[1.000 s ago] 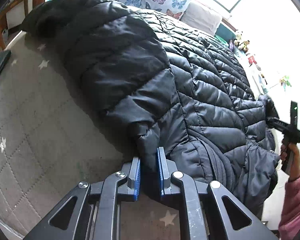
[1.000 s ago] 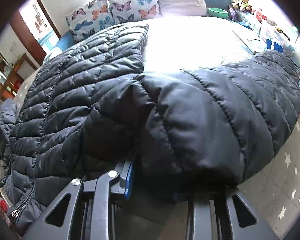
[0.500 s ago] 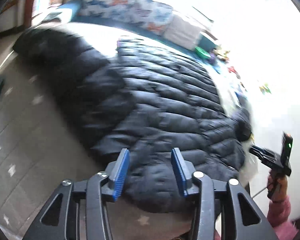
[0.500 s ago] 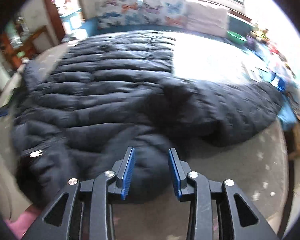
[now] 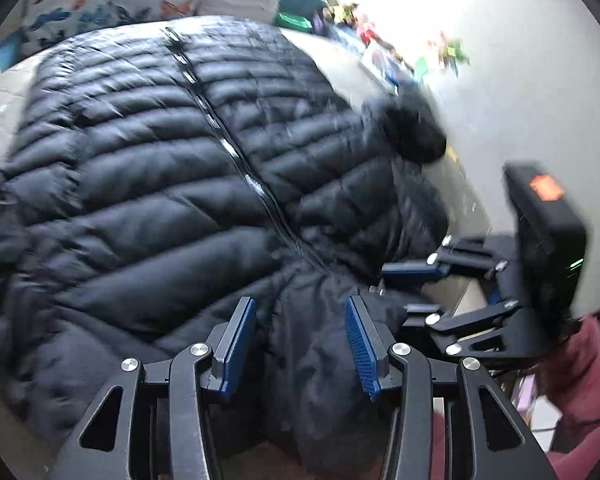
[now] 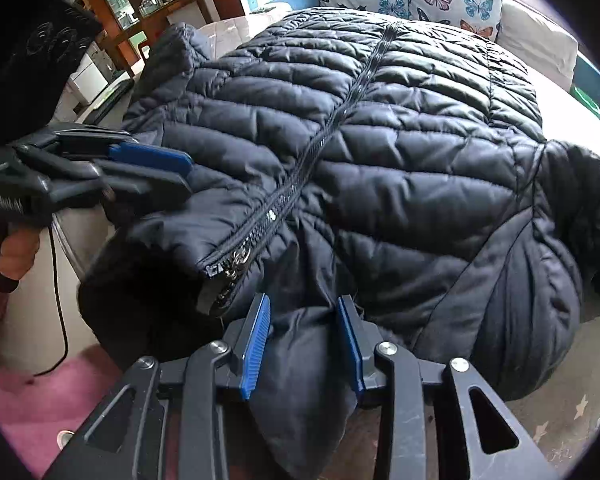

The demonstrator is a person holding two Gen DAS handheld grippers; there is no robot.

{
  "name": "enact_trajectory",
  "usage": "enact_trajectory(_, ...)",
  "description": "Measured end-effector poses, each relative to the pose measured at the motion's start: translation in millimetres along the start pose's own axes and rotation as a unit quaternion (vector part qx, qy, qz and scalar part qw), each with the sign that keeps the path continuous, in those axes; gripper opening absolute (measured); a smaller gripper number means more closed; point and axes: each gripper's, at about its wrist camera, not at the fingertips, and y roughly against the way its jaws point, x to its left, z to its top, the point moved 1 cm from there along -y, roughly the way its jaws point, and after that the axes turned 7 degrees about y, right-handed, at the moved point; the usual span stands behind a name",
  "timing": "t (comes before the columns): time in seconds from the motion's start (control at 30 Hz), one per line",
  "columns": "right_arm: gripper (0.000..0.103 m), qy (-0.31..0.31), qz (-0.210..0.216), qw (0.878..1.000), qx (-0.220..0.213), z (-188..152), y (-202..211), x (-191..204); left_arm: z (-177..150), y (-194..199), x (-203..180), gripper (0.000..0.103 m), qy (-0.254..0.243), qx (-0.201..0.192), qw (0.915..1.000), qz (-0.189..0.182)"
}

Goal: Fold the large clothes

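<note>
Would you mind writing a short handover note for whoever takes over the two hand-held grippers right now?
Left hand-held gripper: jaws apart after just opening, loose jacket fabric between them, not pinched.
Right hand-held gripper: jaws apart, a fold of fabric between the pads; I cannot tell if they press it.
Black puffer jacket: lies zipped, front up on the bed, collar end nearest both grippers, sleeves drawn in alongside the body.
Done: sleeves brought in.
Left: folding the body over lengthwise and tidying.
</note>
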Motion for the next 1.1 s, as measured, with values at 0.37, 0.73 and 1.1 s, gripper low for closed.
enact_trajectory(0.37, 0.051, -0.164, -0.011, 0.978, -0.13, -27, 103, -119, 14, -2, -3, 0.05, -0.001, 0.02, 0.9998, 0.005)
enact_trajectory(0.73, 0.055, -0.427, -0.103, 0.881, -0.178, -93, 130, -358, 55, 31, -25, 0.05, -0.009, -0.012, 0.9998, 0.016)
enact_trajectory(1.1, 0.055, -0.564, -0.012, 0.794, -0.225, -142, 82, -453, 82, -1, -25, 0.05, 0.012, 0.017, 0.999, 0.039)
